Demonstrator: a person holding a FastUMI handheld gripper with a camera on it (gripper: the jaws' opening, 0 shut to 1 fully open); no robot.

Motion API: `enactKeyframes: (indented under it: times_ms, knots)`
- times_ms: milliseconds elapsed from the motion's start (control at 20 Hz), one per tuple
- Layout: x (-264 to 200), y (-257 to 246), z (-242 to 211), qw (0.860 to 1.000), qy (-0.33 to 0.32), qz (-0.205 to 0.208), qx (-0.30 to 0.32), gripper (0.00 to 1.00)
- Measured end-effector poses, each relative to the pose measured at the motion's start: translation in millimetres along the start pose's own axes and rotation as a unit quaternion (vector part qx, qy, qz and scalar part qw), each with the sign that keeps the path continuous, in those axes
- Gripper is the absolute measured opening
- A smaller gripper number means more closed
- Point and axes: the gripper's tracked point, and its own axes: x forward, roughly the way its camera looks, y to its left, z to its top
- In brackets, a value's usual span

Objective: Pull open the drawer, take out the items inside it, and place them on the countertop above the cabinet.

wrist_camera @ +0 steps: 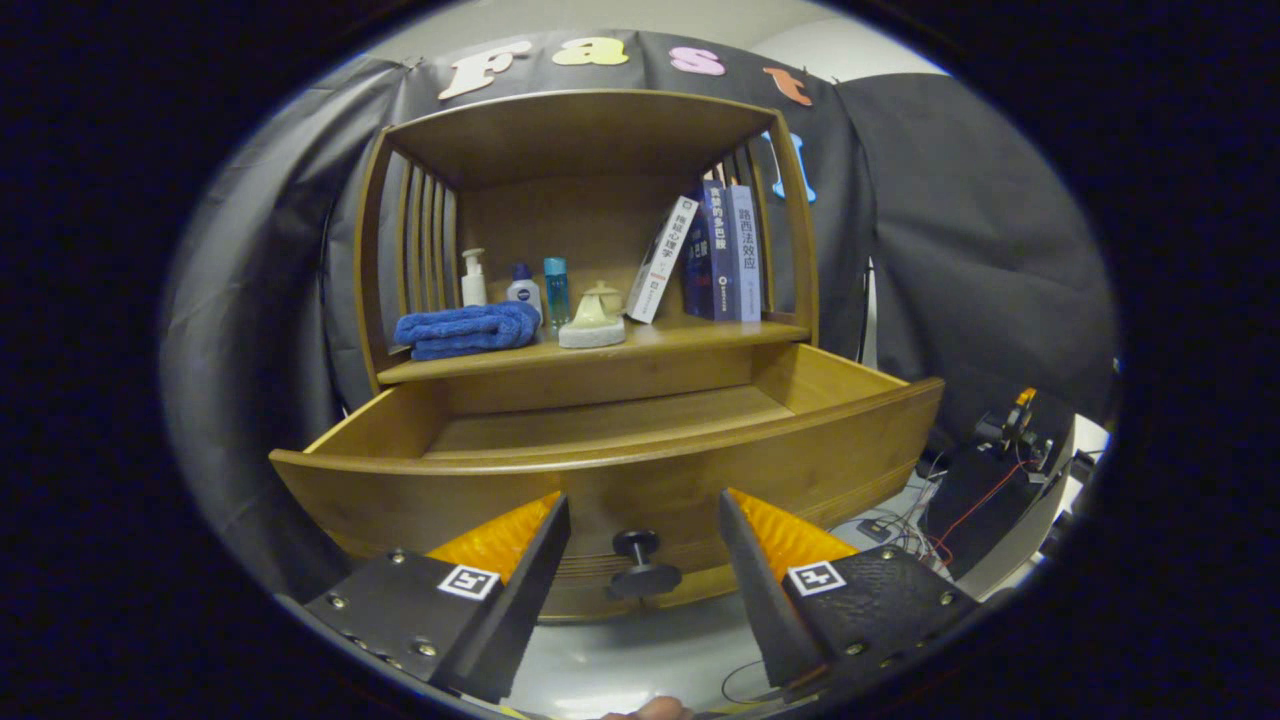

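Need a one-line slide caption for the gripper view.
Open claw flanks the knob of the pulled-out drawer; blue towel, bottles and books sit on the countertop above.

Brown wooden drawer [620,470] with black knob [640,563]; blue towel [468,329]; white, teal bottles [515,285]; dark-blue books [722,255].

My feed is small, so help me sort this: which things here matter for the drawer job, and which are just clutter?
For the job:
- drawer, pulled open; no items visible on its floor
- drawer knob, between the open fingers
- hand-held gripper
- countertop
- blue towel
- soap dish

Lying about:
- three bottles
- books
- cables beside the cabinet
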Motion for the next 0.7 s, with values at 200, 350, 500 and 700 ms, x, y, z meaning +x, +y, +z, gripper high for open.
enactKeyframes:
  times_ms: [200, 350, 500, 700]
  knots:
    - [3.9, -2.7, -9.6, 1.0, 0.013, -0.001, 0.002, 0.89]
    - [4.7, -1.3, -9.2, 1.0, 0.006, 0.006, 0.008, 0.89]
    - [5.9, -1.1, -8.7, 1.0, 0.004, 0.016, 0.004, 0.89]
    - [7.9, -0.2, -7.5, 1.0, -0.003, 0.027, 0.01, 0.89]
